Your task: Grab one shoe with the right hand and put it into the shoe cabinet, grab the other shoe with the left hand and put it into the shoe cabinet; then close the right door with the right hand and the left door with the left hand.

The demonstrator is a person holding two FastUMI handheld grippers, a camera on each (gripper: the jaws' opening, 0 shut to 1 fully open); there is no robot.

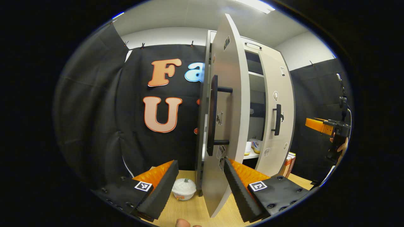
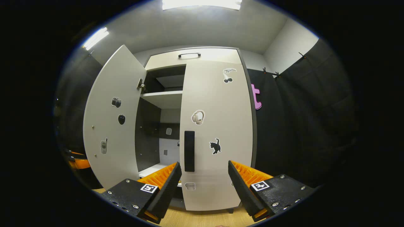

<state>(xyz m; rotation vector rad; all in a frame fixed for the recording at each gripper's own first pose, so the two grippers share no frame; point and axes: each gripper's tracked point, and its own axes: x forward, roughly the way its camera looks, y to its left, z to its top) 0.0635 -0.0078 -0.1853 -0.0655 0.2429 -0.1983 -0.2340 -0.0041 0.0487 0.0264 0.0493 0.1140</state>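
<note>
1. Cabinet (image 2: 202, 60): tall pale unit against the booth wall, standing on a wood floor (image 2: 195, 219). The right gripper view faces it nearly square on; the left gripper view looks along the edge of its open door.
2. Right door (image 2: 217, 132): looks shut or very nearly so, its dark handle (image 2: 189, 150) flat-on to the camera. Judgement: the right-hand step is done or close to it.
3. Left door (image 1: 225, 107): wide open, seen edge-on straight ahead of the left gripper (image 1: 200, 184); its bar handle (image 1: 214, 115) is on the outer face. This is the step in hand.
4. Shoes (image 1: 254, 146): pale pair sitting on the lower shelf inside, between the two doors, already stowed.
5. Left gripper: jaws spread wide, holding nothing; the door's bottom edge lies between the fingers, contact not clear.
6. Right gripper (image 2: 203, 186): jaws apart and empty, near the right door's lower half, not touching as far as I can tell.
7. How to close well: lay one left finger flat on the outer face near the handle and push in a steady arc about the hinge; no need to grip. Keep the right gripper back from the seam.
8. Small white bowl-like object (image 1: 184, 188) on the floor left of the door, outside the closing swing by my read.
</note>
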